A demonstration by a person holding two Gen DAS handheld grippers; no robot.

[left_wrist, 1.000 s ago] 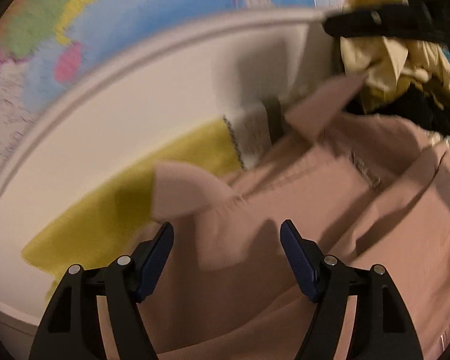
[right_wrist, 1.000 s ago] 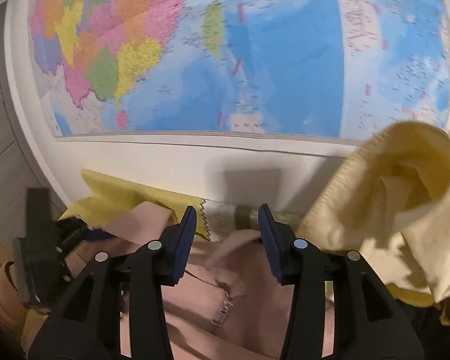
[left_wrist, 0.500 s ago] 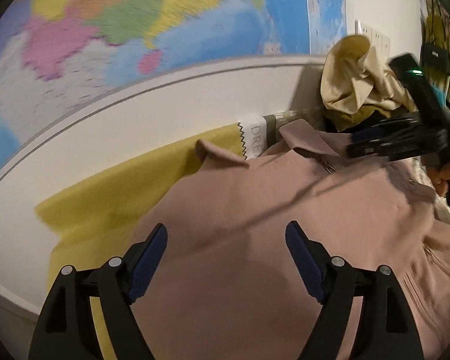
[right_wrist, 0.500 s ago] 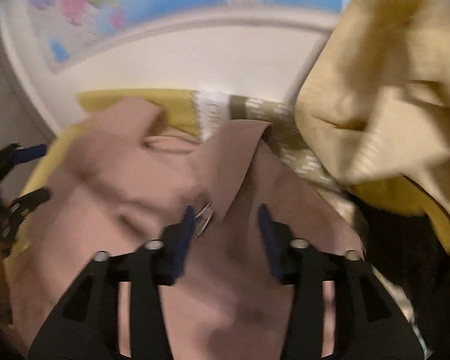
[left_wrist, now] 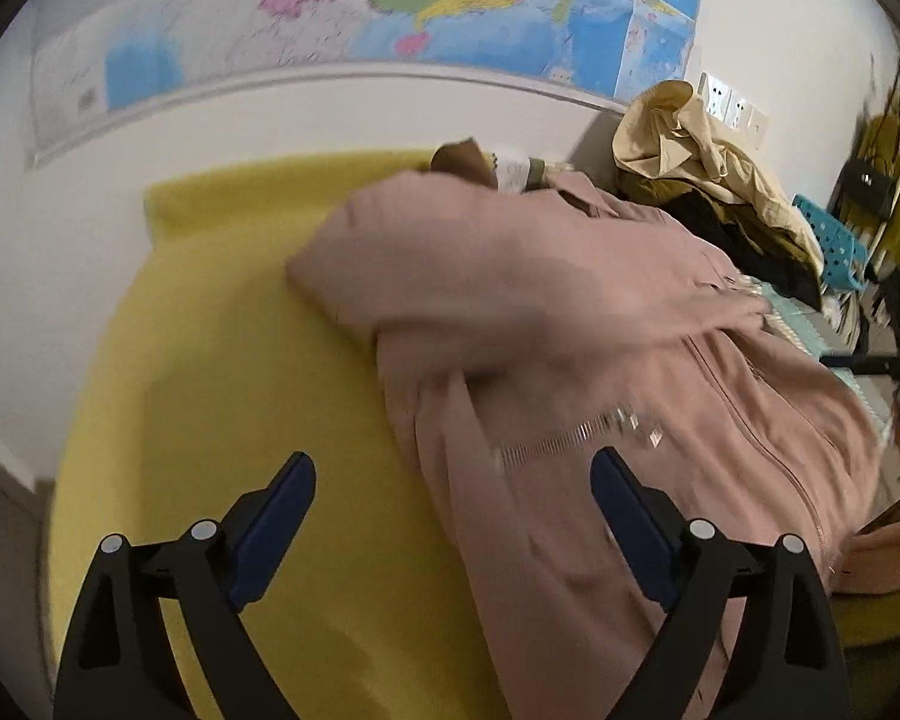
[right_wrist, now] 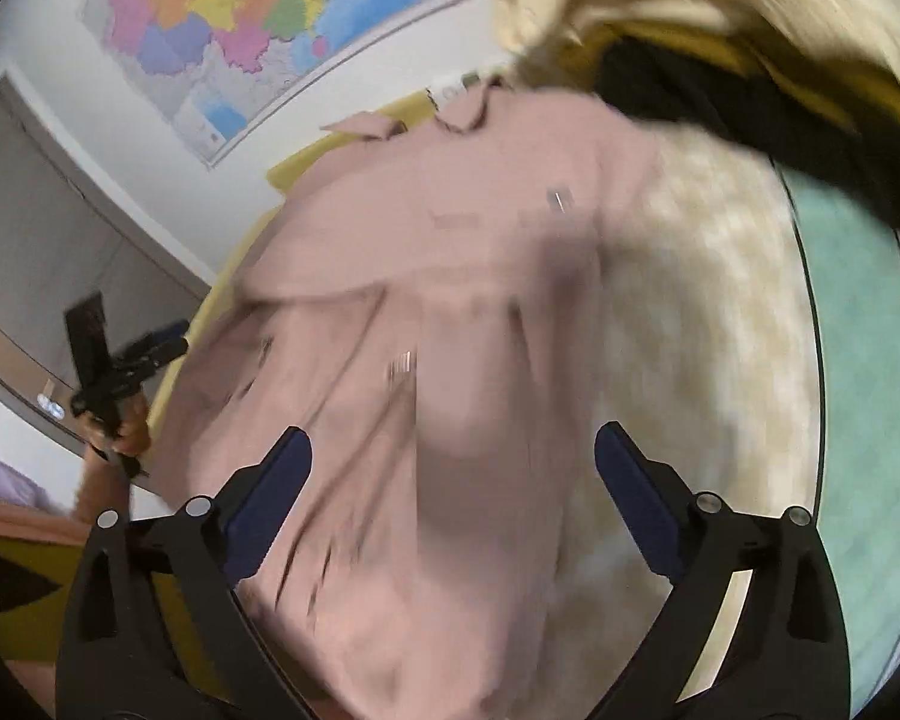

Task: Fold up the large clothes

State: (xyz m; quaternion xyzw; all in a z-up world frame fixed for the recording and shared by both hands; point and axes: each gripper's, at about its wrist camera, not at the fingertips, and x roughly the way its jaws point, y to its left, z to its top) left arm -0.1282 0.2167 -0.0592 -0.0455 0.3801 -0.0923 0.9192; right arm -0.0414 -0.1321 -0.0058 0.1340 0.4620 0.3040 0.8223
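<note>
Two wrist views, looking down from above.
We share the pink jacket (left_wrist: 570, 324) (right_wrist: 450, 276) and wall map (left_wrist: 390, 6) (right_wrist: 258, 18).

Warm indoor light, motion blur

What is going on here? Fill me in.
A person is folding a pink zip-up jacket spread over a yellow sheet below a wall map. One sleeve lies folded across its front. The left tool and right tool both hover open above it, gripping nothing. More clothes are heaped beside it.
</note>
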